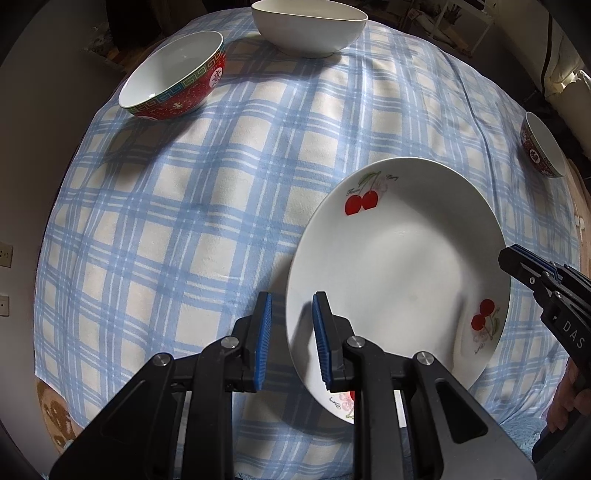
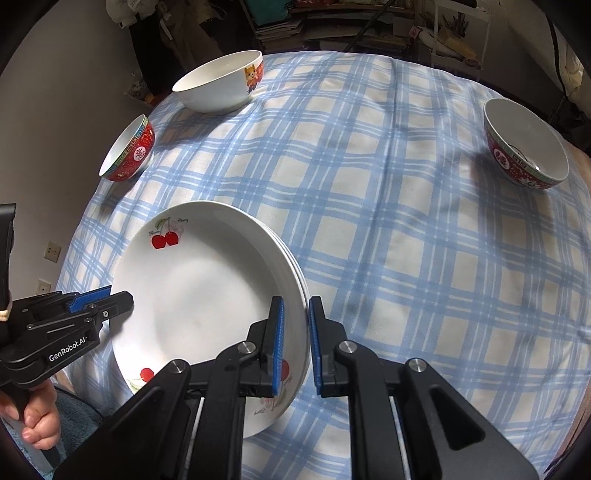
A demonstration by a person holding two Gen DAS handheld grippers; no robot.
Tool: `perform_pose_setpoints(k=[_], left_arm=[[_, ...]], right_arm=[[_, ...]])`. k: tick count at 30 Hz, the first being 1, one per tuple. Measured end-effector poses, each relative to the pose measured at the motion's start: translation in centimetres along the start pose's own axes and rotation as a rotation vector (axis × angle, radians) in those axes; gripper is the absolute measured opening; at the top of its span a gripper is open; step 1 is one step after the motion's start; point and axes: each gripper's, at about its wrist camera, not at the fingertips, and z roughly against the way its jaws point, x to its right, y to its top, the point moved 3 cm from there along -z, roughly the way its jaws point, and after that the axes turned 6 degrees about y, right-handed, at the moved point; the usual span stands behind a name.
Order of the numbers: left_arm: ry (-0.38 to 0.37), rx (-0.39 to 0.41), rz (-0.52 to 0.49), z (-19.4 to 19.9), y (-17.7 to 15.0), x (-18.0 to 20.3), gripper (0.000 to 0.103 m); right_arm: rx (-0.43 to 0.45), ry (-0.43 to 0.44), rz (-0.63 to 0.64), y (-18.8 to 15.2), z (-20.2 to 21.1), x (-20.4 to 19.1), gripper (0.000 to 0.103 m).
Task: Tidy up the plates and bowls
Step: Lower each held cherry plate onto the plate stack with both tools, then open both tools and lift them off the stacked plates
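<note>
A stack of white cherry-print plates (image 1: 399,258) (image 2: 199,295) lies on the blue checked tablecloth. My left gripper (image 1: 291,339) straddles the stack's left rim with jaws apart, not clamped. My right gripper (image 2: 295,343) straddles the right rim, its jaws close around the edge with a small gap. Each gripper shows in the other view: the right one (image 1: 517,262) and the left one (image 2: 107,301). A red patterned bowl (image 1: 173,75) (image 2: 129,149), a white bowl (image 1: 308,26) (image 2: 219,79) and another red bowl (image 1: 543,146) (image 2: 526,144) stand apart.
The tablecloth (image 1: 221,206) (image 2: 406,240) covers a round table. A grey wall with sockets (image 2: 53,251) is on the left. Cluttered shelves (image 2: 369,22) stand behind the table.
</note>
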Motion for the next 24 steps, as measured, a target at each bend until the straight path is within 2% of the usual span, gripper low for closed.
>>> perform_pose_setpoints(k=[12,16,21,24], left_arm=[[0.027,0.003,-0.007,0.1,0.1,0.1,0.022],[0.048,0.012,-0.009,0.5,0.2,-0.1,0.025],[0.081,0.042,-0.016,1.3,0.6,-0.3,0.033],[0.089,0.068,-0.009,2.2,0.7,-0.6,0.042]], right_arm=[[-0.006,-0.009,-0.030,0.2,0.0,0.5,0.015],[-0.013,-0.016,-0.033,0.2,0.0,0.6,0.017],[-0.006,-0.027,-0.044,0.4,0.5,1.0,0.034],[0.006,-0.023,-0.051,0.5,1.2,1.0,0.044]])
